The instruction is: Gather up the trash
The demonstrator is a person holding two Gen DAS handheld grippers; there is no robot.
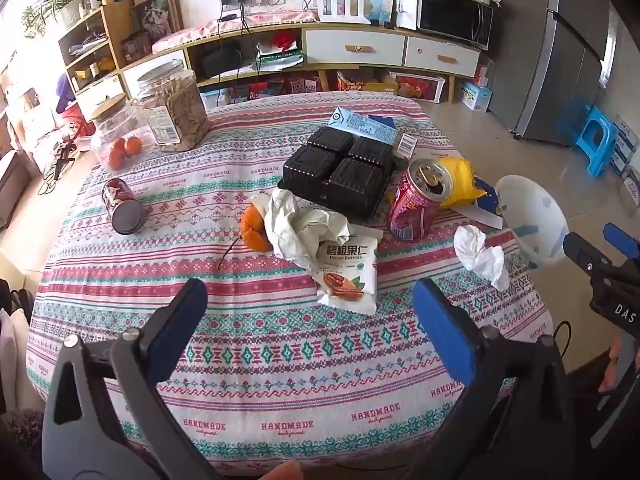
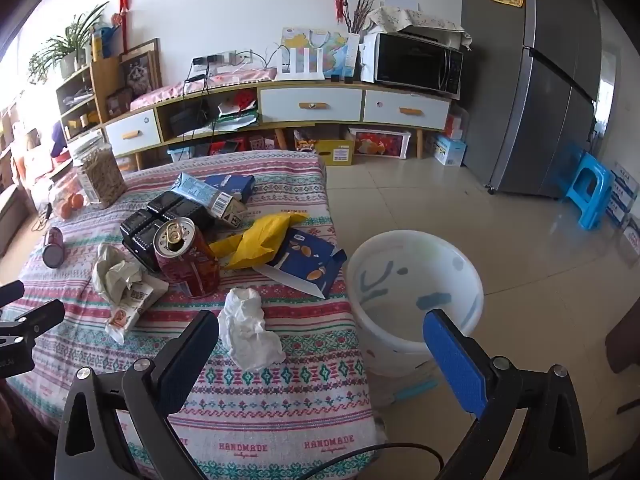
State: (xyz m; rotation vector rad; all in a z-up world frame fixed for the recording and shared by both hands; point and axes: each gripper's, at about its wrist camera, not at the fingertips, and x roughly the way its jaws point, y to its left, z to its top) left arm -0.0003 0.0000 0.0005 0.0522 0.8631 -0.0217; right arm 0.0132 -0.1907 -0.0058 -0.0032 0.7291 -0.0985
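Trash lies on the patterned tablecloth (image 1: 248,344): a pecan snack packet (image 1: 350,276) under crumpled paper (image 1: 298,224), orange peel (image 1: 254,230), a crumpled white tissue (image 1: 482,256) (image 2: 248,326), an upright red can (image 1: 418,196) (image 2: 186,256), a lying dark can (image 1: 122,208), a black tray (image 1: 340,170), a yellow wrapper (image 2: 260,242), a blue box (image 2: 310,264) and cartons (image 2: 212,192). A white bin (image 2: 416,280) (image 1: 536,220) stands on the floor right of the table. My left gripper (image 1: 310,308) is open, near the snack packet. My right gripper (image 2: 320,334) is open, just behind the tissue.
Two jars (image 1: 172,108), one with oranges (image 1: 118,136), stand at the table's far left. A TV cabinet with a microwave (image 2: 416,64) lines the back wall. A grey fridge (image 2: 552,92) and blue stool (image 2: 590,190) are at right.
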